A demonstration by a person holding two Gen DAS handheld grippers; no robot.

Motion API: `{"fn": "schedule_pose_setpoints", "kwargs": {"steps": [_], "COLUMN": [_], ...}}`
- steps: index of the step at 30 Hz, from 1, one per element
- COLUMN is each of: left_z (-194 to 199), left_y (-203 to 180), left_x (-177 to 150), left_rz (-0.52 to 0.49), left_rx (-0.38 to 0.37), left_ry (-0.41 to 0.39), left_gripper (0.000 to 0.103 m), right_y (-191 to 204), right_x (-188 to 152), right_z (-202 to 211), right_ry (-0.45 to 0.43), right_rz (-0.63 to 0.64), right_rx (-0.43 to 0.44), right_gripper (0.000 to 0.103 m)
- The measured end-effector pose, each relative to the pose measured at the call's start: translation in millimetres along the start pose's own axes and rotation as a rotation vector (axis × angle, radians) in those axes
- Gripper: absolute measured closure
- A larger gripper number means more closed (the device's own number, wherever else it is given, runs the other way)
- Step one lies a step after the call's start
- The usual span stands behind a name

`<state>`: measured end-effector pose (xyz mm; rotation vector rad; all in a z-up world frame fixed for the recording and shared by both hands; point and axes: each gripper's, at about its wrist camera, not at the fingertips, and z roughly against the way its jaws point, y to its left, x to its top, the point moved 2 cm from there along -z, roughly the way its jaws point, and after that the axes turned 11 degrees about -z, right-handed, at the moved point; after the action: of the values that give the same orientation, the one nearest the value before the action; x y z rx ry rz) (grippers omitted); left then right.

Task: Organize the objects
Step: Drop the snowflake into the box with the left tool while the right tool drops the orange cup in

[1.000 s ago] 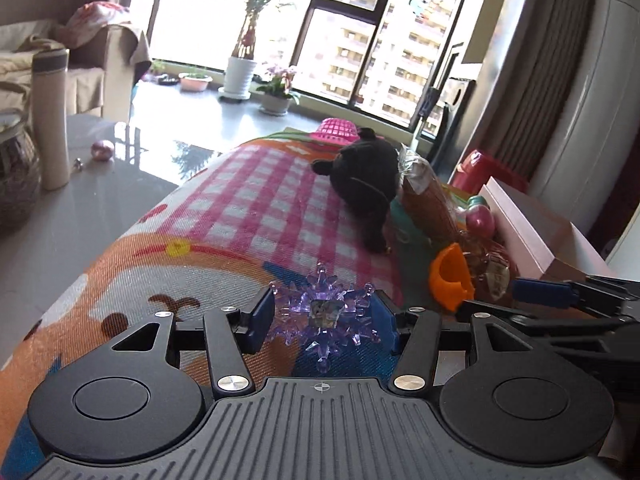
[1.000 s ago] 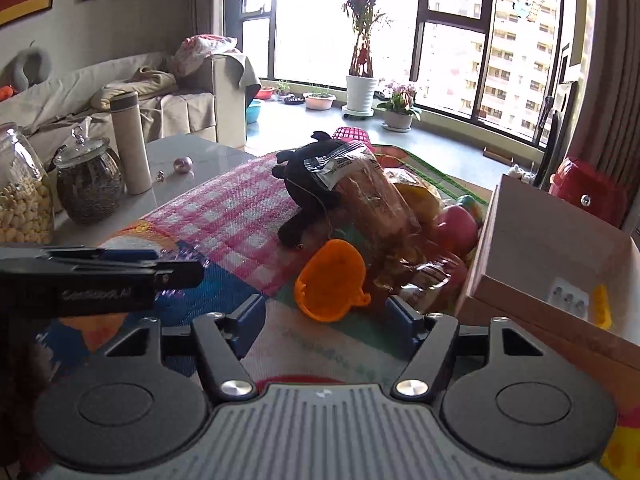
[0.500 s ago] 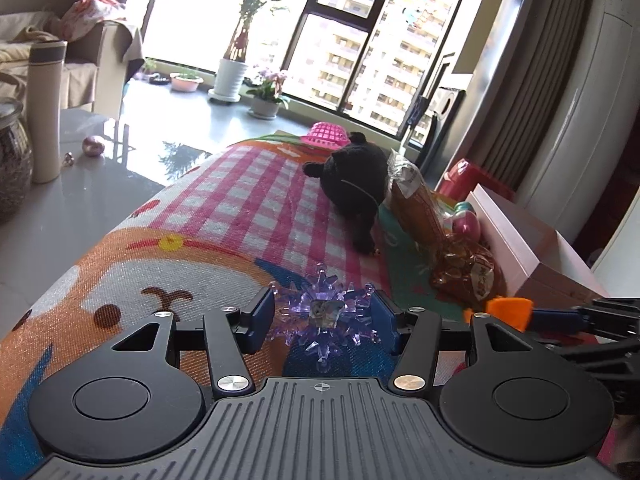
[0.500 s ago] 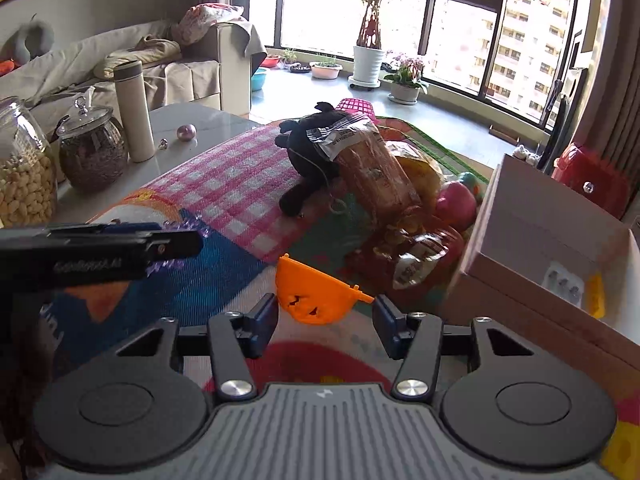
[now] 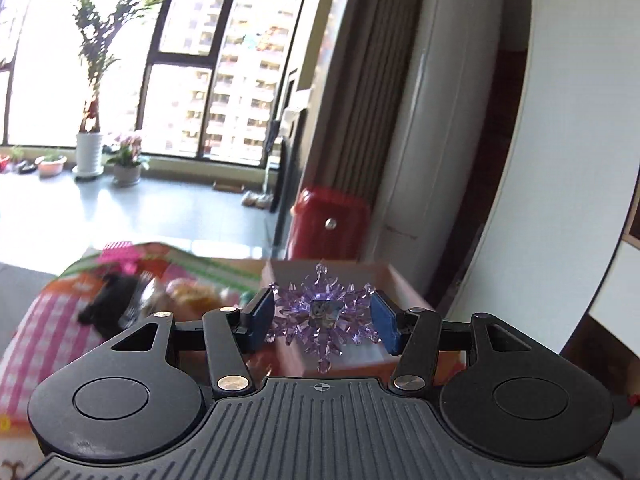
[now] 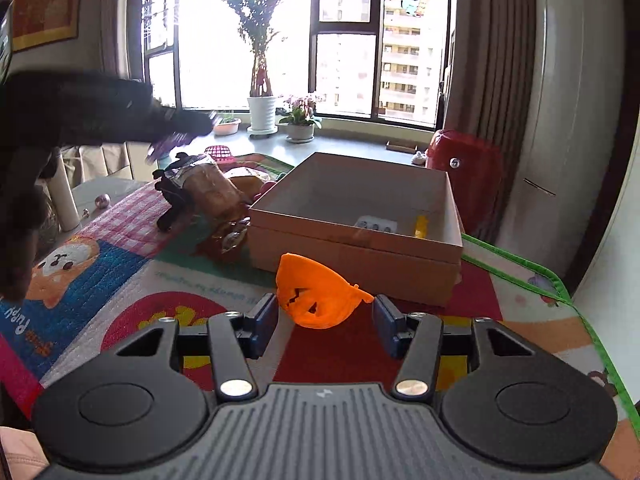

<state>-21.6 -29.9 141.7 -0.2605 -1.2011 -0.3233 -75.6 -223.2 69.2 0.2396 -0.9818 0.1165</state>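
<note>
Gripping a purple spiky crystal toy (image 5: 322,316), my left tongs (image 5: 323,318) press their blue pads against its two sides and carry it clear of the bench, with the open cardboard box (image 5: 394,280) blurred just behind it. Seen from the right wrist view, those same tongs (image 6: 176,136) show as a dark arm smeared across the upper left, above the playmat (image 6: 120,292) that covers the bench.

Left of the box on the mat lies a heap: a black plush toy (image 6: 172,194), a bagged loaf of bread (image 6: 212,190) and a pink basket (image 6: 219,152) behind them.

My right tongs (image 6: 325,320) have just been closing, and an orange pumpkin-faced cup (image 6: 316,300) sits between their pads, pinched at its sides and tilted, in front of the cardboard box (image 6: 352,256). Inside the box, a white card and a small yellow piece rest on the floor near the right wall.
</note>
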Motion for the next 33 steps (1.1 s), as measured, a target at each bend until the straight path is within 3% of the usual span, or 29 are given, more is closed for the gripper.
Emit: {"fn": "schedule_pose_setpoints", "kwargs": {"steps": [2, 4, 7, 11, 15, 16, 18, 20, 22, 26, 29, 30, 32, 33], "left_z": [-31.8, -78.3, -123.5, -114.9, -104.0, -103.2, -103.9, -114.0, -113.3, -86.0, -61.6, -51.8, -34.5, -27.3], "left_y": [-8.3, -21.3, -32.9, -25.8, -40.6, -44.0, -40.5, -34.9, -20.9, 20.6, 52.4, 64.1, 86.3, 96.2], "left_x": [18.0, 19.3, 1.3, -13.6, -28.8, -30.9, -27.6, -22.1, -18.0, -17.8, -24.8, -27.1, -31.5, -34.1], "left_rz": [0.031, 0.016, 0.002, -0.004, -0.27, -0.298, -0.273, -0.245, -0.173, -0.02, 0.045, 0.068, 0.106, 0.112], "left_rx": [-0.058, -0.106, -0.089, -0.089, -0.104, -0.085, -0.035, -0.039, -0.014, 0.023, 0.102, 0.132, 0.183, 0.202], "left_ry": [0.01, 0.103, 0.183, 0.107, 0.14, 0.122, 0.059, 0.075, 0.041, -0.051, -0.066, -0.071, -0.074, -0.059], "left_gripper": [0.044, 0.044, 0.044, 0.044, 0.044, 0.042, 0.044, 0.044, 0.044, 0.044, 0.044, 0.044, 0.045, 0.045], "right_y": [-7.0, -13.0, -20.2, -37.7, -46.0, -44.1, -39.4, -35.6, -33.6, -27.7, -19.3, -16.9, -17.3, -17.1], "right_x": [-0.9, -2.3, -2.9, 2.3, 17.4, 22.0, 29.6, 35.5, 40.3, 49.9, 80.1, 95.2, 118.9, 125.4], "right_z": [2.2, 4.2, 5.8, 13.9, 3.7, -0.8, -8.9, -14.2, -17.8, -18.9, -26.0, -30.0, -42.7, -47.5], "right_ry": [-0.013, -0.025, -0.035, -0.069, -0.074, -0.078, -0.089, -0.095, -0.096, -0.119, -0.17, -0.181, -0.173, -0.187], "right_rz": [-0.026, -0.049, -0.068, -0.094, -0.117, -0.117, -0.119, -0.13, -0.136, -0.1, -0.065, -0.071, -0.111, -0.136], "right_rx": [0.0, -0.002, -0.02, -0.041, -0.044, -0.05, -0.052, -0.047, -0.046, -0.069, -0.065, -0.047, -0.035, -0.046], "right_gripper": [0.051, 0.051, 0.051, 0.051, 0.051, 0.051, 0.051, 0.051, 0.051, 0.051, 0.051, 0.049, 0.013, 0.009]}}
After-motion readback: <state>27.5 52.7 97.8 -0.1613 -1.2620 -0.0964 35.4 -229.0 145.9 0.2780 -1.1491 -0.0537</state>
